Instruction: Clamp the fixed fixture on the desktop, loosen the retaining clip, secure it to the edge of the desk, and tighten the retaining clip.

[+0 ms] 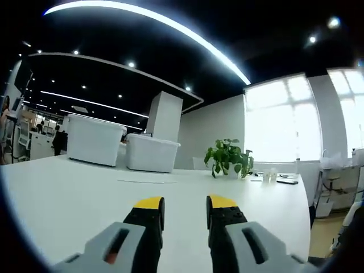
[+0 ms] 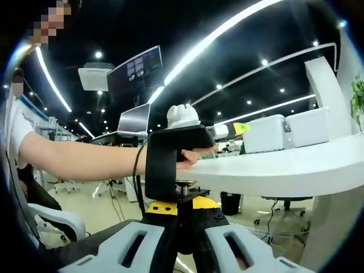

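I see the black C-shaped clamp fixture [image 2: 170, 156] in the right gripper view, hooked over the edge of the white desk [image 2: 273, 170]: its upper arm lies on the desktop and its screw pad [image 2: 185, 184] sits just under the edge. A white moulded piece [image 2: 182, 116] rides on top of it. A person's forearm [image 2: 85, 161] reaches in from the left, the hand at the clamp's inner side.

My right gripper [image 2: 183, 219] is clenched around the screw's lower stem, directly below the pad.

My left gripper [image 1: 184, 213] hovers over the bare desktop, jaws parted, grasping nothing. Two white bins [image 1: 122, 145] and a potted plant [image 1: 229, 157] stand well beyond it.

Judgement: the fixture looks like rigid metal or hard plastic, moderately light, not fragile. The stem is narrow and probably smooth, so slip is likely when twisting. I would grip the knob end squarely and steady the C-frame's vertical spine with the other gripper.
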